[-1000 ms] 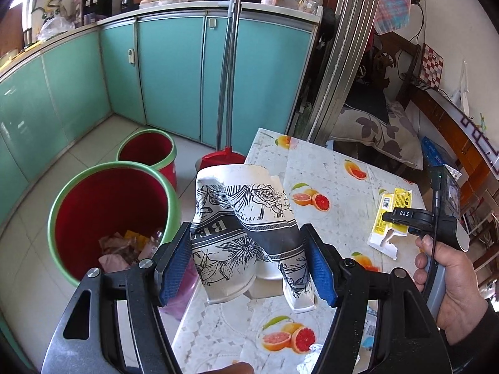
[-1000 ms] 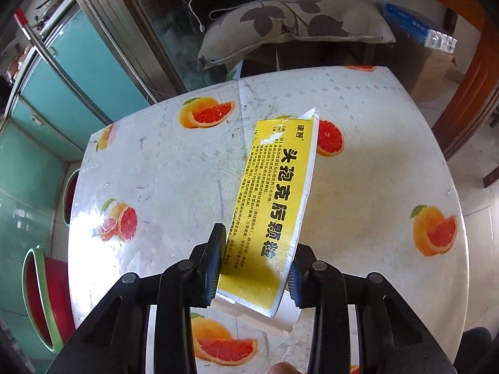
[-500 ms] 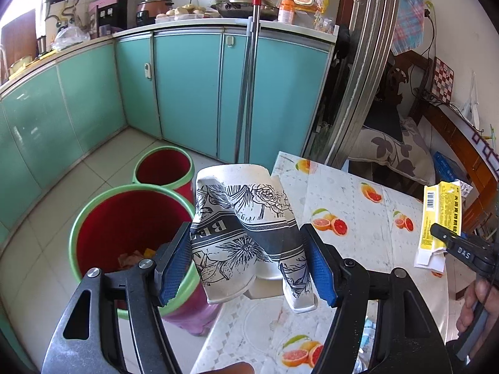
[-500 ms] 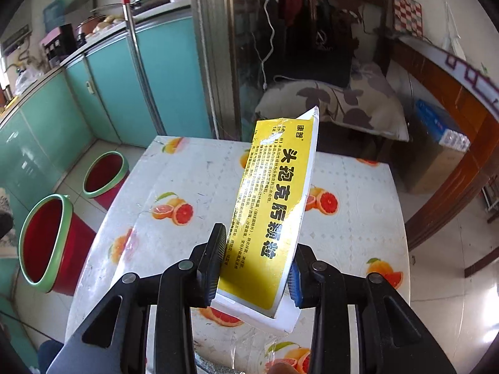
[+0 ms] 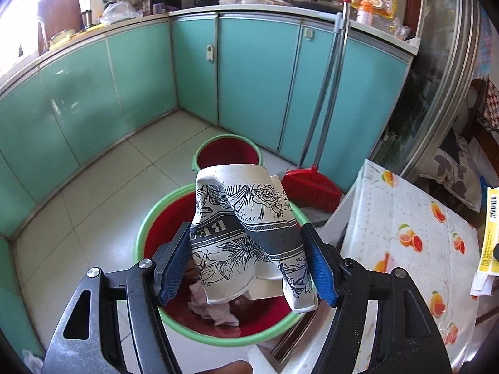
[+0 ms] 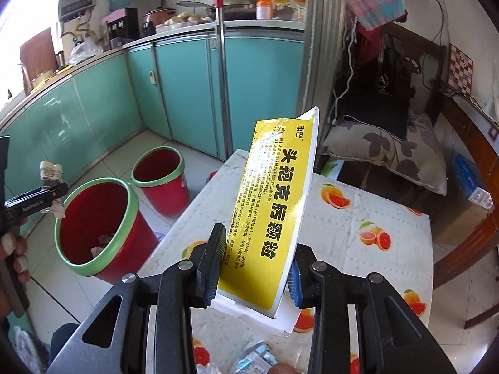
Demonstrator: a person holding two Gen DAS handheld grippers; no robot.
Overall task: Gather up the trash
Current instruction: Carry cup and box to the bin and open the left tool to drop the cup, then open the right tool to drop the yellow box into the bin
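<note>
Left tongs clamp a crushed paper cup directly above the large red bin, its long axis running away from the tongs; release looks imminent. The cup is white with black floral print, badly creased. Right tongs grip a flattened yellow box over the counter, well right of that bin, hence farther.

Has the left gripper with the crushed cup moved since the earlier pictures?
Yes. The left gripper, holding the crushed cup, moved off the table to above the big red bin.
</note>
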